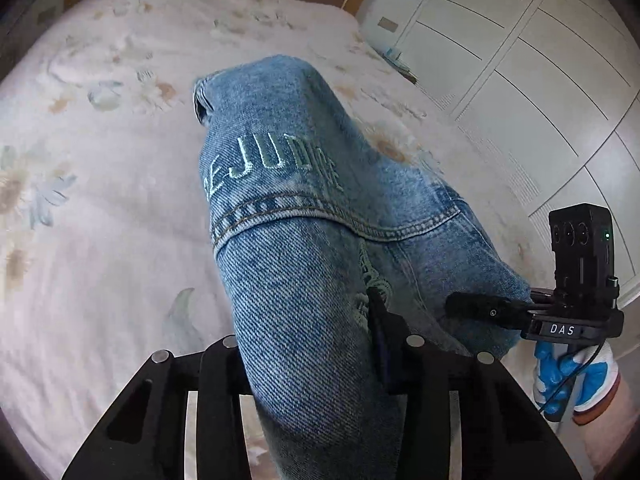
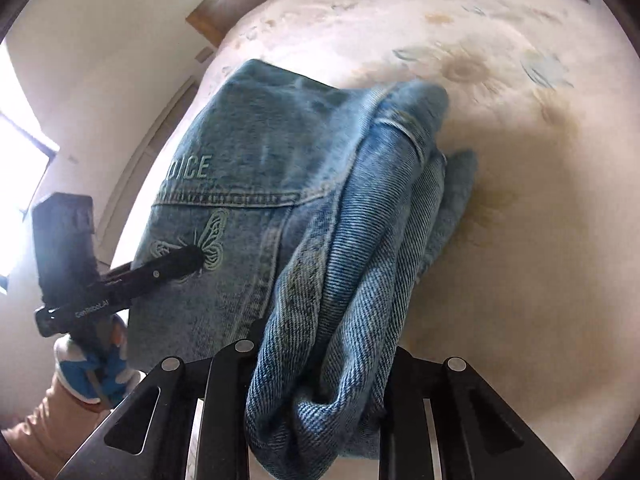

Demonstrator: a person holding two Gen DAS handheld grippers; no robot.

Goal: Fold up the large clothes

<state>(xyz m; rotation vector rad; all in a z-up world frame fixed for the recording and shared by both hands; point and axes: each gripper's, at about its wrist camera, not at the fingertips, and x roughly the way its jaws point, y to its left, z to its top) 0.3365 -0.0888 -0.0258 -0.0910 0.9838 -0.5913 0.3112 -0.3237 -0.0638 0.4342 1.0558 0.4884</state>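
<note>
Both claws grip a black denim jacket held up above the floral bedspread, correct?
Not quite: the denim jacket is blue, not black, as the left wrist view shows. Both the left claw and right claw do grip it above the floral bedspread.

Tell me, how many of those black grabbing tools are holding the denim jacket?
2. The left gripper pinches the denim jacket on one side; the right gripper clamps a bunched edge on the other, both above the bed.

Denim jacket: coarse twill cloth, faded blue. Bedspread: soft matt cloth. Wardrobe: smooth white finish.
</note>
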